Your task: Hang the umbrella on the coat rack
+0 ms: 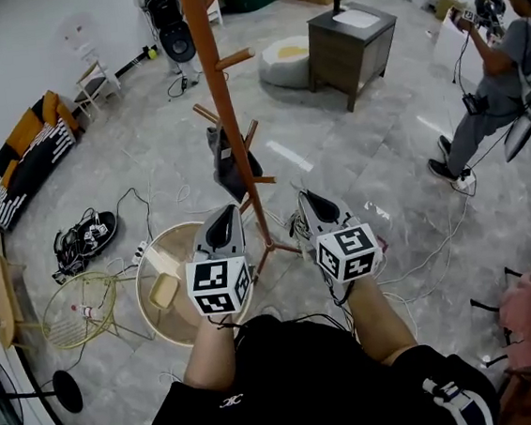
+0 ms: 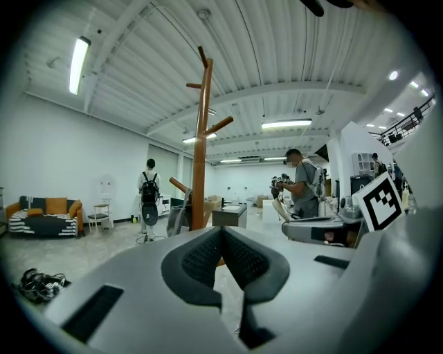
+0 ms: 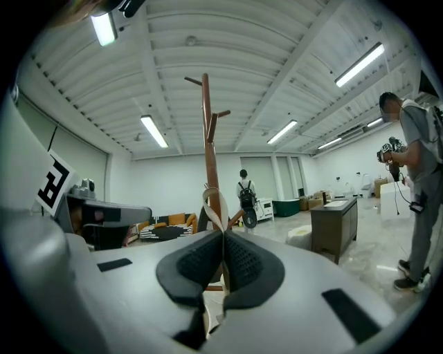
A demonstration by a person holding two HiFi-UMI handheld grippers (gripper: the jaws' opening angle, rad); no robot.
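Observation:
The wooden coat rack (image 1: pixel 225 98) stands just ahead of me, with pegs sticking out at several heights; it also shows as a coat rack (image 2: pixel 199 159) in the left gripper view and a coat rack (image 3: pixel 208 145) in the right gripper view. My right gripper (image 1: pixel 304 200) is right of the pole, shut on a beige strap loop (image 3: pixel 213 199) that sticks up between its pads (image 3: pixel 239 259). I cannot see the umbrella's body. My left gripper (image 1: pixel 231 212) is left of the pole, and the left gripper (image 2: pixel 221 234) is shut on nothing. A dark grey item (image 1: pixel 227 164) hangs from a low peg.
A round beige table (image 1: pixel 162 307) and a yellow wire stool (image 1: pixel 78 311) stand at my left. Cables lie across the floor. A dark cabinet (image 1: pixel 350 42) and a pouf (image 1: pixel 285 61) are beyond the rack. A person with a camera (image 1: pixel 501 78) stands at right.

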